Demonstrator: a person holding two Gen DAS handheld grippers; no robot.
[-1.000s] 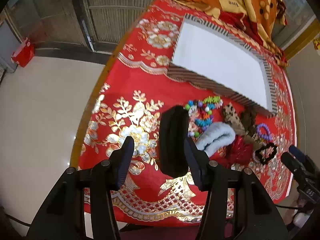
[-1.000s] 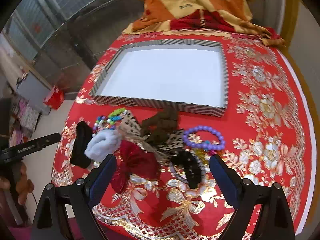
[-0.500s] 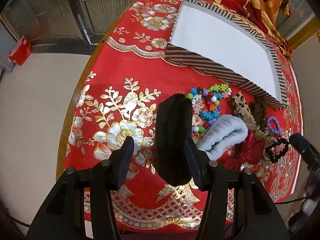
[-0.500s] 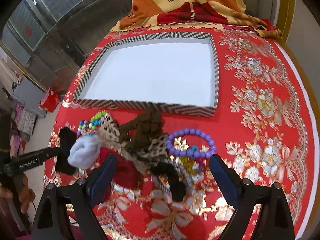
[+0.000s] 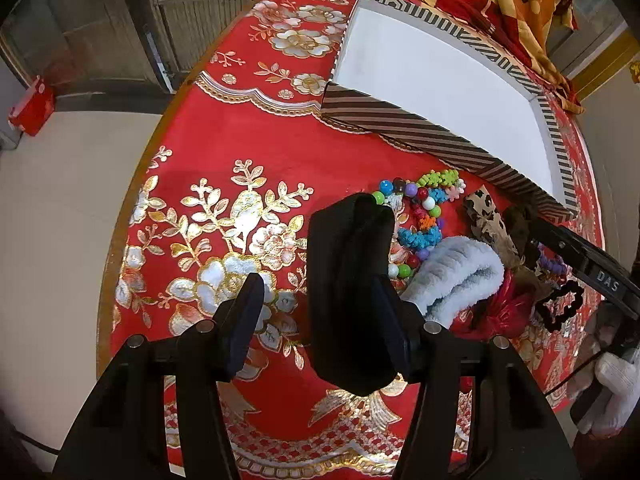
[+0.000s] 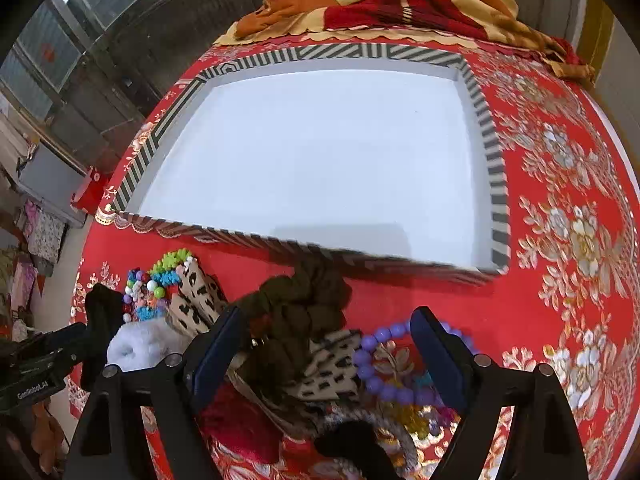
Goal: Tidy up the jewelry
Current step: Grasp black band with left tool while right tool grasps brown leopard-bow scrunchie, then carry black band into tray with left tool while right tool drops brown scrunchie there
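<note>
1. Red floral table (image 5: 240, 152) is bearing a striped white tray (image 6: 496, 184).
2. Left tongs (image 5: 320, 316) are opening; black hair accessory (image 5: 348, 280) is lying between them, on the table.
3. Right tongs (image 6: 328, 344) are closing over a brown scrunchie (image 6: 304, 300), not yet pinching it.

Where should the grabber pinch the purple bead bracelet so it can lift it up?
Pinch the purple bead bracelet on its left arc, coming straight down from above. It lies flat on the tablecloth as an open ring, so one jaw can go inside and one outside. That side shows bare cloth inside; the right gripper, jaws closing, hides the far side, and the lower beads lie against other trinkets.
</note>
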